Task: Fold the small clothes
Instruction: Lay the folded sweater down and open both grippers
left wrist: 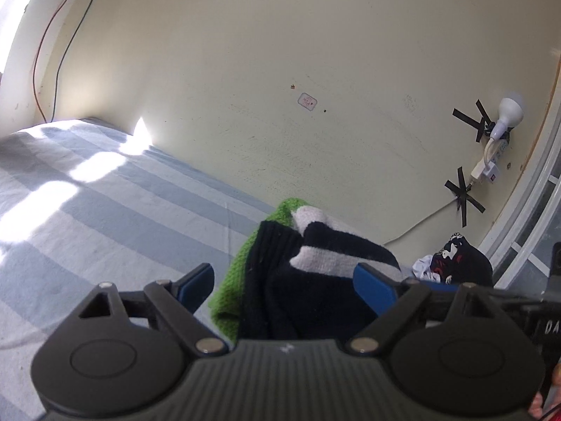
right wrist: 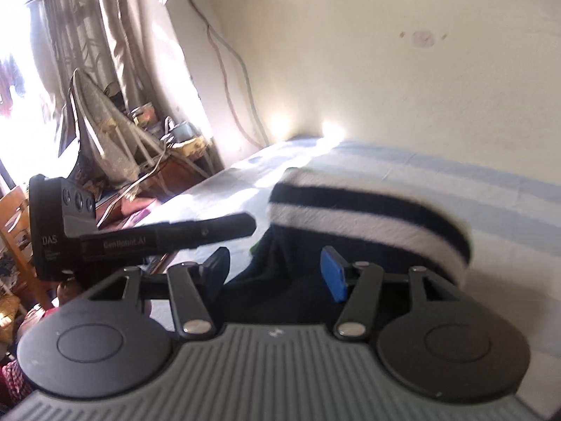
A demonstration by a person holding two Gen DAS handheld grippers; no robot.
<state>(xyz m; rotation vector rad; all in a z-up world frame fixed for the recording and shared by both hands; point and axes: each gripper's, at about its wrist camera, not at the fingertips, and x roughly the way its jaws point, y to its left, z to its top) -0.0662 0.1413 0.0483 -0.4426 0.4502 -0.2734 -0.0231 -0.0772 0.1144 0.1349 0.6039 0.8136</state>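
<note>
From my left wrist camera, the left gripper (left wrist: 284, 280) stands with its jaws wide apart, the blue pads (left wrist: 373, 289) on either side of a bunched knit garment (left wrist: 280, 280) — dark navy with white bands. Whether either pad actually touches the fabric I cannot tell; the lower part of the garment is hidden behind the gripper body. A green knit piece (left wrist: 231, 280) lies under it, mostly covered. Further right, a black printed garment (left wrist: 459, 261) lies by the wall, partly cut off by the right finger.

On my right wrist camera, the right gripper (right wrist: 277, 273) is likewise spread wide around dark fabric; contact is not determinable. The striped band (right wrist: 368, 214) of the garment rises beyond the pads, blurred. The left gripper's body (right wrist: 140, 235) crosses the left of this view.

Surface: a bed sheet (left wrist: 105, 210) in pale blue and white stripes, with sun patches. Room: cream wall (left wrist: 280, 52), red and black cables (left wrist: 45, 52) in the corner, a bulb (left wrist: 508, 112) taped to the wall, curtains (right wrist: 87, 35) and cluttered furniture — details indistinct.
</note>
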